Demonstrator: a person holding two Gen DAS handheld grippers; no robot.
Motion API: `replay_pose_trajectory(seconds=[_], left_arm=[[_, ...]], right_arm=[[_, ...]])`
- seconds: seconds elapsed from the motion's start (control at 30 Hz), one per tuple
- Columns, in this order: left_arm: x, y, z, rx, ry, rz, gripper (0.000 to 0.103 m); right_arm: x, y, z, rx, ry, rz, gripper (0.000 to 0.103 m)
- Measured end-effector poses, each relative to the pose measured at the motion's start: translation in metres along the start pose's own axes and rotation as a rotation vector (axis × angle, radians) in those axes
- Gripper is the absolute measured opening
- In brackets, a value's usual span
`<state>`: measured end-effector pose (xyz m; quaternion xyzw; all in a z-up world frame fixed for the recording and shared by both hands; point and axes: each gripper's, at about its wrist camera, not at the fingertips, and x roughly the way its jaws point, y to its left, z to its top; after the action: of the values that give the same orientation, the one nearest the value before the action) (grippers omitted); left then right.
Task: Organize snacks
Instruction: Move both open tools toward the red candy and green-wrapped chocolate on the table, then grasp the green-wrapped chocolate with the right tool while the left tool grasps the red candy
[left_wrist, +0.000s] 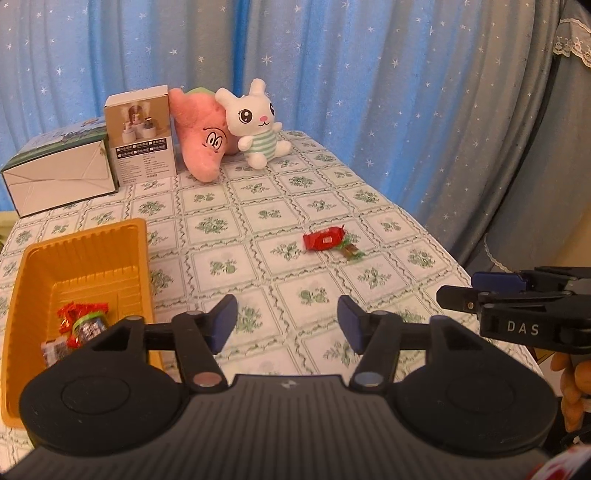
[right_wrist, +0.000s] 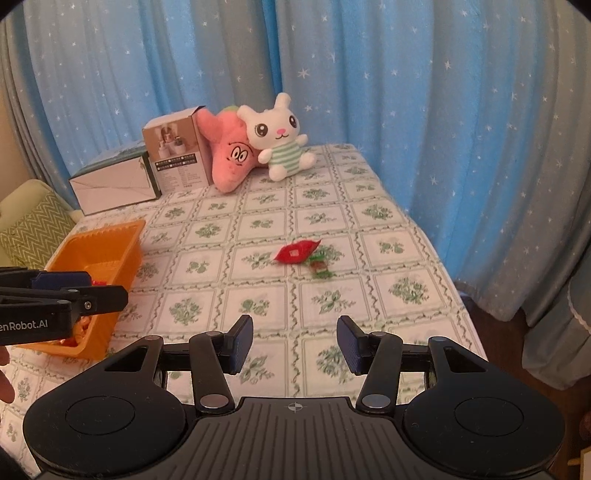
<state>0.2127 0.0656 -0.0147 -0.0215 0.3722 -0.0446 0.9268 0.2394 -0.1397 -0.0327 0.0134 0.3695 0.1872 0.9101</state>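
Note:
A red snack packet (left_wrist: 324, 239) lies mid-table with a small green-wrapped candy (left_wrist: 351, 252) beside it; both show in the right wrist view, the packet (right_wrist: 296, 252) and the candy (right_wrist: 320, 268). An orange tray (left_wrist: 33, 258) at the left holds several wrapped snacks (left_wrist: 83, 321); it also shows in the right wrist view (right_wrist: 110, 240). My left gripper (left_wrist: 287, 323) is open and empty above the table, right of the tray. My right gripper (right_wrist: 294, 343) is open and empty, short of the red packet; it shows from the side in the left wrist view (left_wrist: 461, 291).
Two cardboard boxes (left_wrist: 62, 166) (left_wrist: 140, 136), a pink star plush (left_wrist: 203, 136) and a white rabbit plush (left_wrist: 256, 122) stand along the table's far edge. Blue starred curtains (left_wrist: 369, 74) hang behind. The table's right edge (right_wrist: 443, 258) drops off near the candy.

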Motion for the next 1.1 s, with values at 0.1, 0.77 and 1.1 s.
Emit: replay_pose_trajectory(seconds=[0.1, 0.77, 1.1], left_arm=[[0.017, -0.002, 0.009, 0.013, 0.006, 0.003, 0.06], [0.148, 0.007, 0.03, -0.04, 0.014, 0.1, 0.063], [0.182, 0.009, 0.025, -0.062, -0.003, 0.08, 0.061]], right_arm=[[0.014, -0.006, 0.007, -0.019, -0.009, 0.01, 0.051], [0.154, -0.049, 0.025, -0.016, -0.005, 0.056, 0.051], [0.203, -0.054, 0.03, -0.075, 0.019, 0.061, 0.049]])
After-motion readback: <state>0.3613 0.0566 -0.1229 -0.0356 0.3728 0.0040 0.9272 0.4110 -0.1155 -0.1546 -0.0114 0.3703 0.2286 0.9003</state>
